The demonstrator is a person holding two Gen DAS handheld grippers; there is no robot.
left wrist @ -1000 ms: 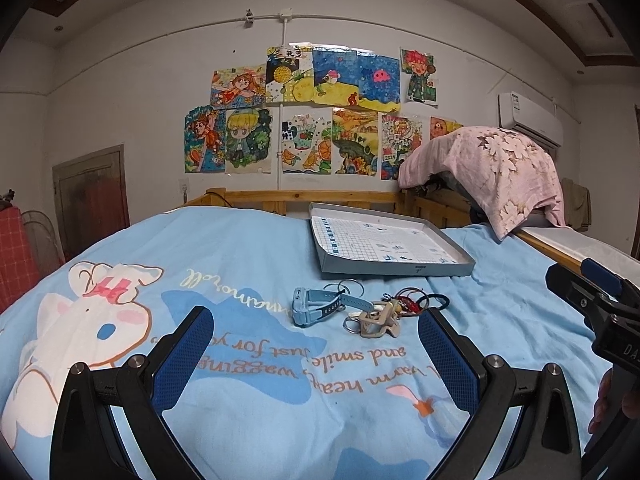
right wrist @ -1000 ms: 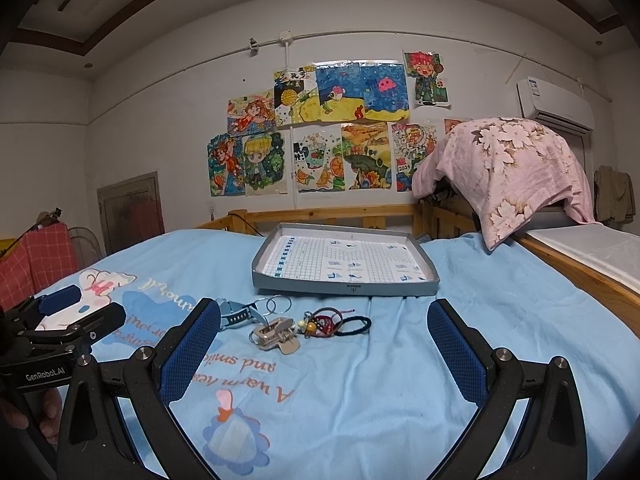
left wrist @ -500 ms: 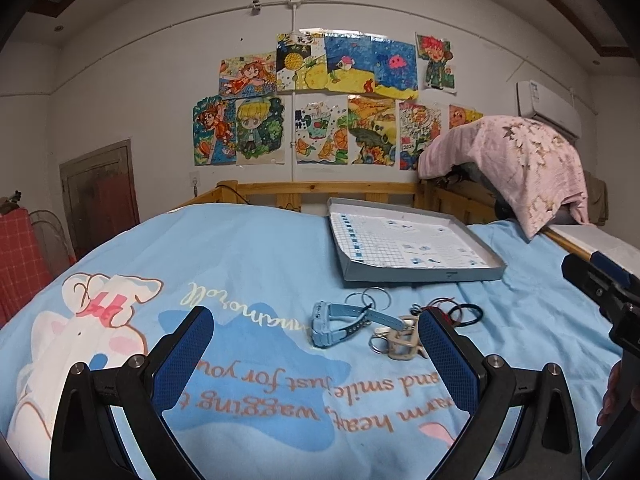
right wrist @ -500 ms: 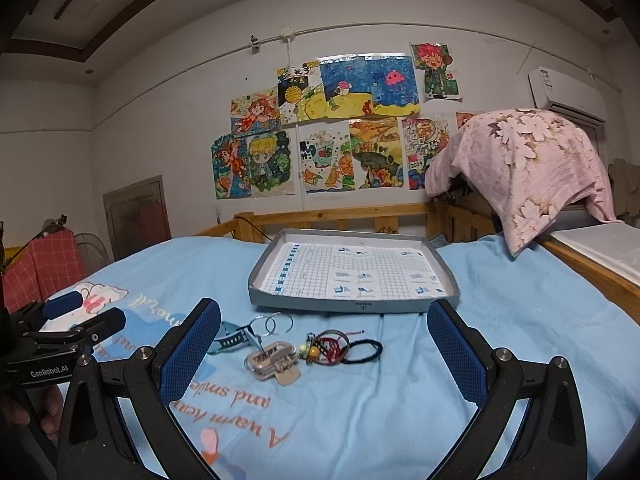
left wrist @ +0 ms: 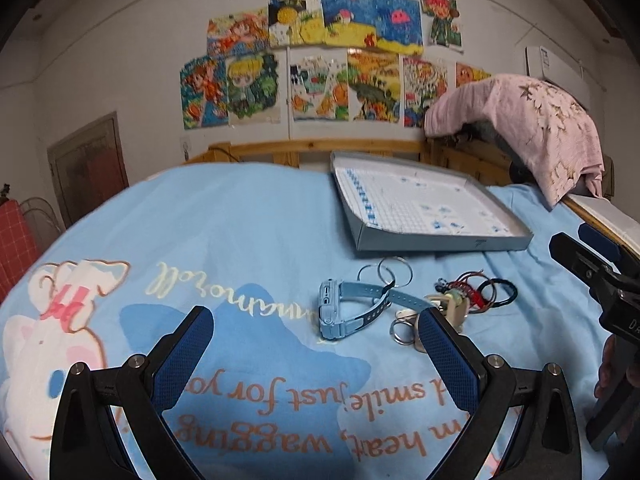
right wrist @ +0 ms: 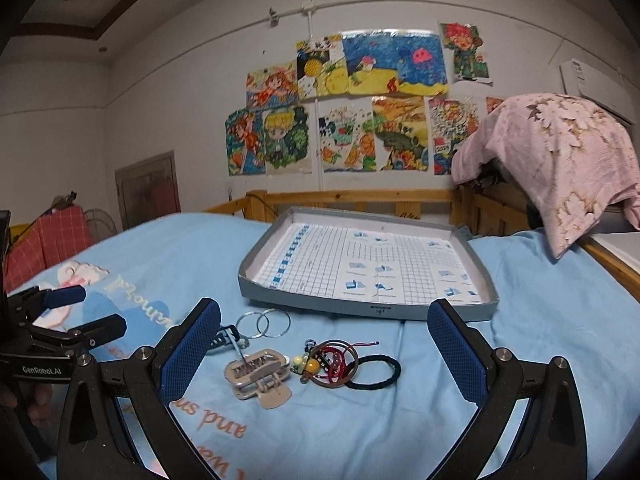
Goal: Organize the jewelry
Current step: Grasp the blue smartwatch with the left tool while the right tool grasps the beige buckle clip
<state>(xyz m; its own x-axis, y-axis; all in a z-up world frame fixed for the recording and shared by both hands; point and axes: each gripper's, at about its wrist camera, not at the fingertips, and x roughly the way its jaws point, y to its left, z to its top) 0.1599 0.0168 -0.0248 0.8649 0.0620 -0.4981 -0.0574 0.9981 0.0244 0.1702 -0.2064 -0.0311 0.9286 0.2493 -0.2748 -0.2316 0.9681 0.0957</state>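
My left fingers [left wrist: 314, 342]: spread wide, holding nothing, above the bed [left wrist: 240, 240].
My right fingers [right wrist: 324, 334]: spread wide, holding nothing.
Watch [left wrist: 344, 314]: just ahead, between my left fingers.
Hair clip [right wrist: 260, 372], bracelets [right wrist: 340, 364]: between my right fingers.
Tray [right wrist: 372, 308]: beyond them.

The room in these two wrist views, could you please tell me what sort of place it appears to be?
Most likely a child's bedroom in a home. The work surface is a bed with a cartoon-print blue sheet and a wooden bed rail, colourful children's drawings are taped to the wall, and an air conditioner hangs high on the right.
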